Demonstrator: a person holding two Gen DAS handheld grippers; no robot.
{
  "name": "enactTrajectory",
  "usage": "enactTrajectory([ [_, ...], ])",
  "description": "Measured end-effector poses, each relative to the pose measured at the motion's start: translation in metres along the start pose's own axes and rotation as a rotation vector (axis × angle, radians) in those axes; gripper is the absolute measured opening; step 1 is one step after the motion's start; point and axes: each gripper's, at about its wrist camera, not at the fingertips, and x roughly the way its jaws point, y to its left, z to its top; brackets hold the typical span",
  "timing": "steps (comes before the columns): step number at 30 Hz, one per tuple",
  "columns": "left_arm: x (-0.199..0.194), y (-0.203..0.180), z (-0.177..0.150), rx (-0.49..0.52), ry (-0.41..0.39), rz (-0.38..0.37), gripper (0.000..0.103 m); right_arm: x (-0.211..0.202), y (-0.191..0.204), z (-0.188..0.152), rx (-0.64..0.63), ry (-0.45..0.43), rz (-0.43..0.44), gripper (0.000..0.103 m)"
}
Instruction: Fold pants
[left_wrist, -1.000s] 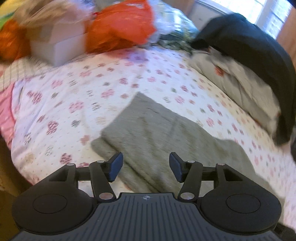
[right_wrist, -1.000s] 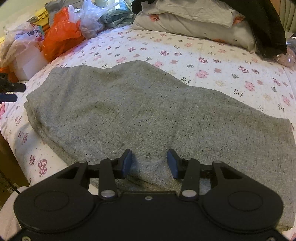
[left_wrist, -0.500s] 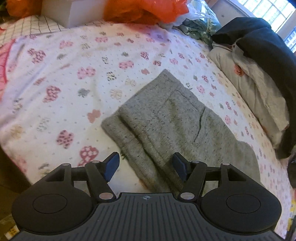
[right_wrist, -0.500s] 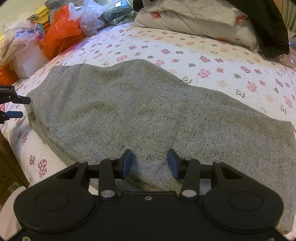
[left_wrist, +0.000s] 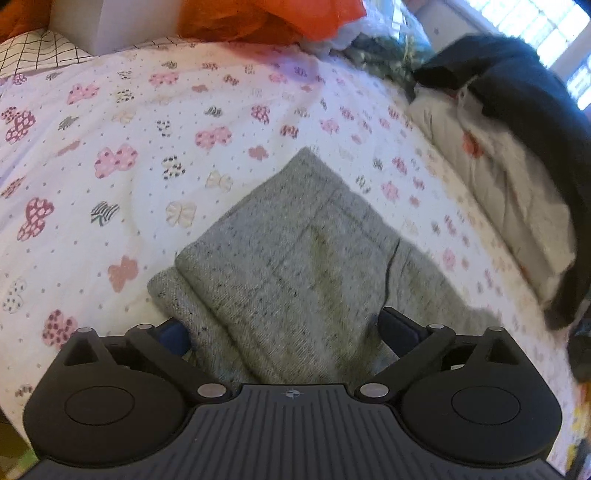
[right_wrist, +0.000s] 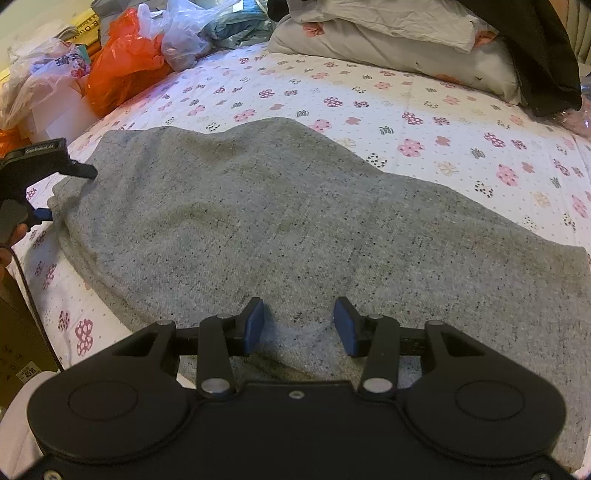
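Grey speckled pants (right_wrist: 295, 221) lie folded lengthwise on the flowered bedsheet (right_wrist: 424, 122). In the left wrist view the waist end of the pants (left_wrist: 295, 266) fills the space between the fingers of my left gripper (left_wrist: 284, 332), which is wide open with cloth bunched between its pads. My left gripper also shows at the pants' left end in the right wrist view (right_wrist: 55, 192). My right gripper (right_wrist: 299, 325) is open, low over the near edge of the pants, holding nothing.
Orange plastic bags (right_wrist: 125, 74) and a white box (right_wrist: 62, 110) sit at the bed's far left. A pillow (right_wrist: 406, 48) with a dark garment (right_wrist: 535, 48) over it lies at the far right. The bed edge is at the left (right_wrist: 48, 295).
My left gripper has moved down and forward onto the waist end of the pants, and the cloth now sits between its open fingers. My right gripper has barely moved.
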Motion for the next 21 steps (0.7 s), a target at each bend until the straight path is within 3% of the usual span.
enactTrajectory([
  [1, -0.001, 0.001, 0.000, -0.019, -0.010, 0.018, 0.088, 0.000, 0.000, 0.000, 0.000, 0.000, 0.000, 0.054],
  [3, -0.005, -0.001, -0.001, -0.011, -0.032, 0.070, 0.048, 0.000, 0.000, 0.000, -0.001, -0.001, 0.002, 0.054],
  [6, -0.017, -0.006, -0.002, 0.021, -0.065, 0.112, 0.023, -0.001, -0.001, 0.000, 0.004, -0.001, 0.006, 0.054],
  [11, -0.045, -0.028, -0.002, 0.138, -0.142, 0.111, 0.019, -0.006, -0.002, 0.006, 0.002, 0.005, 0.009, 0.049],
  [14, -0.056, -0.035, -0.004, 0.159, -0.167, 0.105, 0.018, -0.020, -0.003, 0.017, 0.018, -0.046, 0.016, 0.047],
  [17, -0.062, -0.040, -0.006, 0.177, -0.197, 0.096, 0.018, -0.022, 0.001, 0.045, 0.021, -0.095, 0.059, 0.041],
  [21, -0.061, -0.039, -0.008, 0.194, -0.204, 0.091, 0.018, 0.009, 0.006, 0.086, 0.020, -0.087, 0.113, 0.030],
])
